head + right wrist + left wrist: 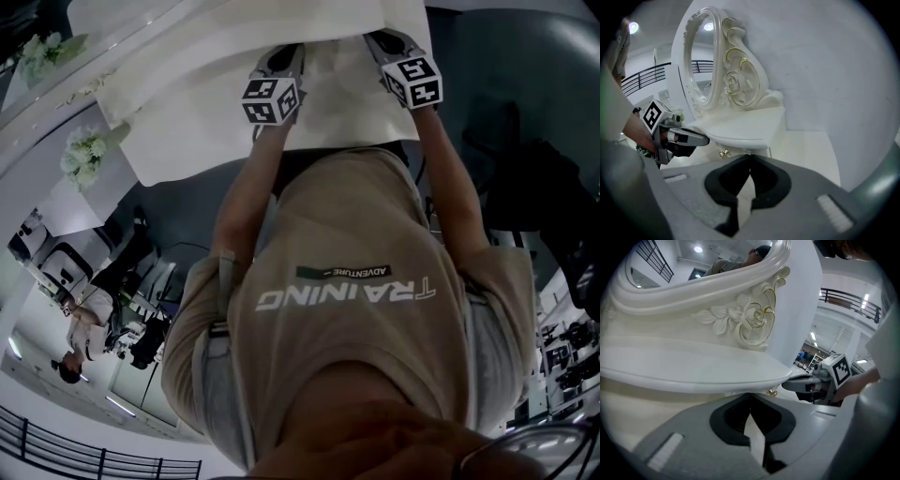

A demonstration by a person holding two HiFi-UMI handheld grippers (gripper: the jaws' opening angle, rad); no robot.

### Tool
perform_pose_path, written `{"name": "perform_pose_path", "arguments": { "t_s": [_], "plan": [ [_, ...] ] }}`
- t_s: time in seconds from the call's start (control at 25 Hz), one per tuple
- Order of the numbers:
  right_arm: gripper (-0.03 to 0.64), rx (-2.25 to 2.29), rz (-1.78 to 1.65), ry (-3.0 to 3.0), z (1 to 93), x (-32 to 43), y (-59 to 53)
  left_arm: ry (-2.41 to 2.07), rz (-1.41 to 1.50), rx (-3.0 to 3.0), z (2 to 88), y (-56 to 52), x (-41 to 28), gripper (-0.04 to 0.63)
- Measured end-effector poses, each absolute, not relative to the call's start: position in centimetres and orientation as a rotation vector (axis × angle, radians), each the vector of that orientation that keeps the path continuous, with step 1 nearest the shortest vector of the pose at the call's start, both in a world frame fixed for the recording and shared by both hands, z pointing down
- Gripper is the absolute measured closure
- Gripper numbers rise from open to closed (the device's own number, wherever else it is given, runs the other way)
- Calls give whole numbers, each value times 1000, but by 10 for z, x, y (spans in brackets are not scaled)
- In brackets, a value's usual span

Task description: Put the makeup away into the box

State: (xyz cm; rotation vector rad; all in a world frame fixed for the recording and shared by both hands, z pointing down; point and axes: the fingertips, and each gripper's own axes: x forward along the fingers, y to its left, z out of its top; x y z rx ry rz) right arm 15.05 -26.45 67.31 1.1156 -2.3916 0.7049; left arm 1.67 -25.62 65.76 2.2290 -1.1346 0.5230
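The left gripper (750, 397) and right gripper (750, 160) hang side by side at the front edge of the white worktop (693, 366), facing the carved mirror (701, 56) at its back. Both pairs of fingers are together, empty. Where the makeup and box lie cannot be told.

A white surface (740, 124) carries an ornate oval mirror (701, 61) at its far side, the frame carved with a gilt-edged rose (754, 317). A small gold knob (724, 153) sits under its near edge. White flowers (82, 155) stand at the left.
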Motion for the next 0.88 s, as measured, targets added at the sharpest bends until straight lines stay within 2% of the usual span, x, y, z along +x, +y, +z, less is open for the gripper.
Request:
{"name": "perform_pose_path", "arguments": {
  "t_s": [0.36,0.88],
  "plan": [
    [612,1067,732,-2381,669,129,-226,-1110,473,2257,635,-222,-9,589],
    [612,968,588,-2411,594,6,-143,-1013,400,2460,557,-154,-92,589]
  ]
}}
